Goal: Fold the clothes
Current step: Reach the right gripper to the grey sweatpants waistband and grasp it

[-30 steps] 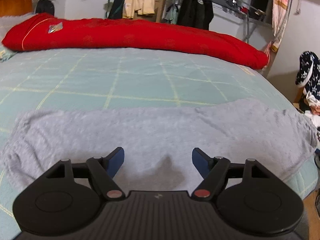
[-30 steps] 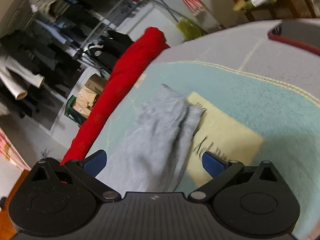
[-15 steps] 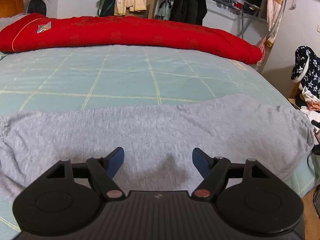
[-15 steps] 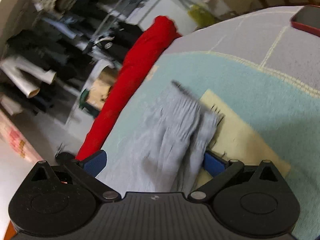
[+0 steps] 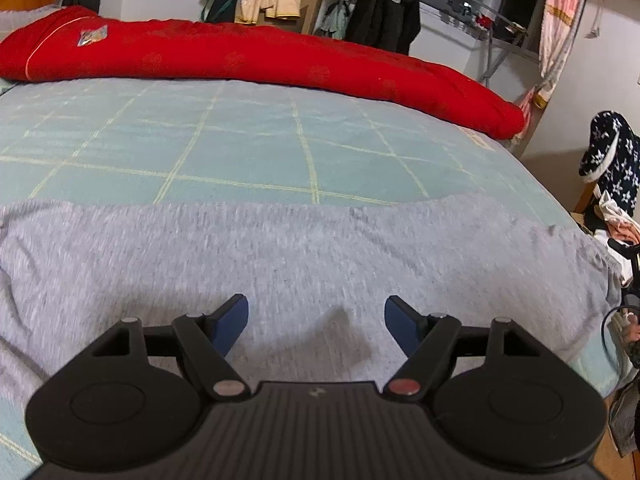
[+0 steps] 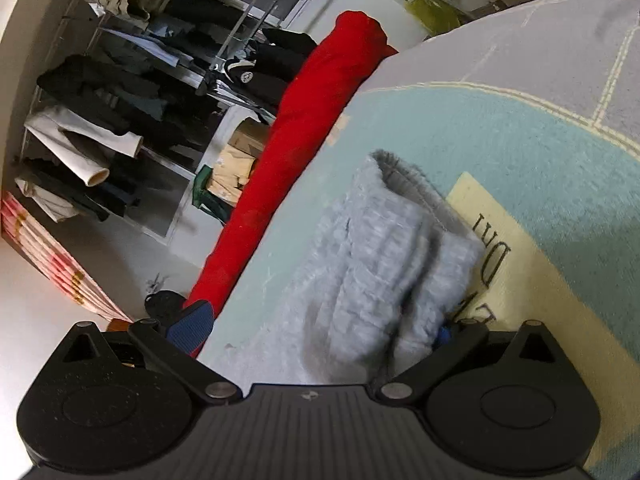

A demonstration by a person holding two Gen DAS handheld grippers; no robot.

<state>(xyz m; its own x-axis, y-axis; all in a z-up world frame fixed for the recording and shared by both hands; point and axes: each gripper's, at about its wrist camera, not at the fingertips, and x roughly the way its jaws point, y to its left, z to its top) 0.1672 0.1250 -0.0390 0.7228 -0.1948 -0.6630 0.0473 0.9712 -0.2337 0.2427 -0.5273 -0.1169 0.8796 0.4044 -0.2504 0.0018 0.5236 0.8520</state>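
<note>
1. Grey garment (image 5: 304,256) spread flat along the near edge of the bed (image 5: 248,148), reaching toward its right corner.
2. Left gripper (image 5: 316,316) poised over the grey cloth, jaws released, nothing between them.
3. Right gripper (image 6: 320,328) at the bunched end of the garment (image 6: 384,264), jaws spread wide around the fabric, not clenched.
4. Red quilt (image 5: 256,60) rolled along the far edge of the bed.

The left gripper (image 5: 316,326) is held tilted downward, its jaws spread wide with nothing pinched between the blue pads. The right gripper (image 6: 316,328) is held nearly level and rolled sideways, its jaws also spread wide, one pad partly hidden.
</note>
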